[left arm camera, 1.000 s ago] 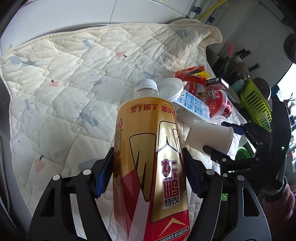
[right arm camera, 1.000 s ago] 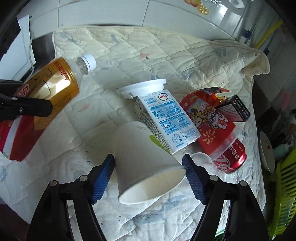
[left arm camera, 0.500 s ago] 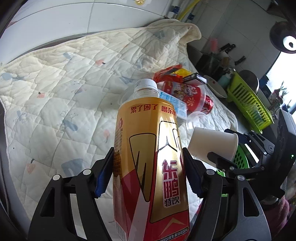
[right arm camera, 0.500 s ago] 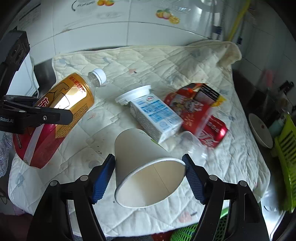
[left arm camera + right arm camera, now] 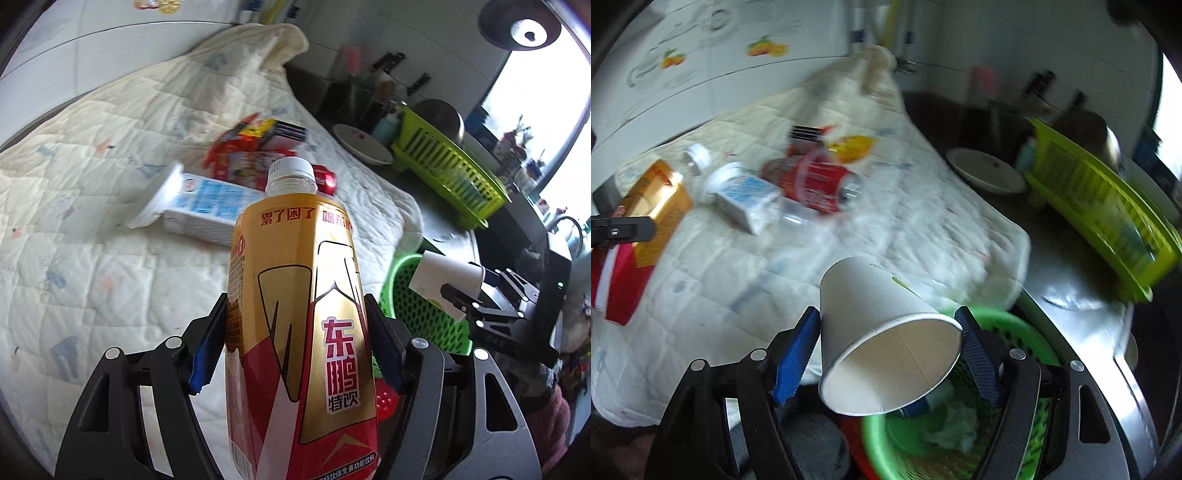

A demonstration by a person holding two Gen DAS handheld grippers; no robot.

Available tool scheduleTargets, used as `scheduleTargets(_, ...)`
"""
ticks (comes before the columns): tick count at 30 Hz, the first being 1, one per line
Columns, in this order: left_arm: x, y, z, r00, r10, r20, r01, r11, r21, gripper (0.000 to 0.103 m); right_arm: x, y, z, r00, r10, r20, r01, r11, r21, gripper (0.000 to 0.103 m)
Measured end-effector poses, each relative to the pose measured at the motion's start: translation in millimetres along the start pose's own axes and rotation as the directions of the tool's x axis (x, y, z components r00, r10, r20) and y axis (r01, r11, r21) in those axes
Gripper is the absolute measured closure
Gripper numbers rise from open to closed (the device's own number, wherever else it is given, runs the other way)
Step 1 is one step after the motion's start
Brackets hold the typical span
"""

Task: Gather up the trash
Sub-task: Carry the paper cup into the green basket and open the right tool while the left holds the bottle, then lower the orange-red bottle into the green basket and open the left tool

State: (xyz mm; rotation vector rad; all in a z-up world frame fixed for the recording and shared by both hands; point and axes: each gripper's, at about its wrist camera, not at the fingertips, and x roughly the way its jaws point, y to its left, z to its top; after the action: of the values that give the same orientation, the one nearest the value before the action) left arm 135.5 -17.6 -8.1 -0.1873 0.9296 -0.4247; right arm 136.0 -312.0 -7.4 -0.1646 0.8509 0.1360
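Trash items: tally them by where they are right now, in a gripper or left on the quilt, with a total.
Held in a gripper: 2, the gold drink bottle and the paper cup.
Left on the quilt: 4, the milk carton, red can, snack wrapper and clear plastic cup.
Total: 6.

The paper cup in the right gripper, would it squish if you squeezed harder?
Probably. The paper cup looks thin-walled and empty, so the right gripper could likely crush it. It is likely very light. Its round tapered side may roll in a curve if dropped.
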Motion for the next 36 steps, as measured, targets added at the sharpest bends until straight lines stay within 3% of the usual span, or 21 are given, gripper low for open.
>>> scheduleTargets(5,17.3,-39.6,2.7,0.999,-0.04,-0.028,0.042,0.997,0.066,0.034,4.0,-49.2,-30.2,0.995,-0.082,-0.055,0.088,0.991,0.105,0.03)
scheduleTargets(13,49.8,-105.2,1.3,0.992,-0.099,-0.082,0.111,0.981,0.162,0.034,5.7,-103.7,-74.9,0.989,-0.11,-0.101,0.132,0.958,0.253,0.024)
scheduleTargets(30,135.0,-219.9,-19.0,0.972,-0.136,-0.194,0.192,0.93,0.314,0.034,-60.4,-127.6,-118.2,0.984,-0.176,0.035,0.156,0.932,0.328,0.019)
scheduleTargets(36,157.7,-249.1,-25.4,0.964,-0.16,-0.211,0.226,0.913,0.34,0.032,-72.7,-133.7,-128.4,0.98,-0.194,0.047,0.166,0.923,0.347,0.019)
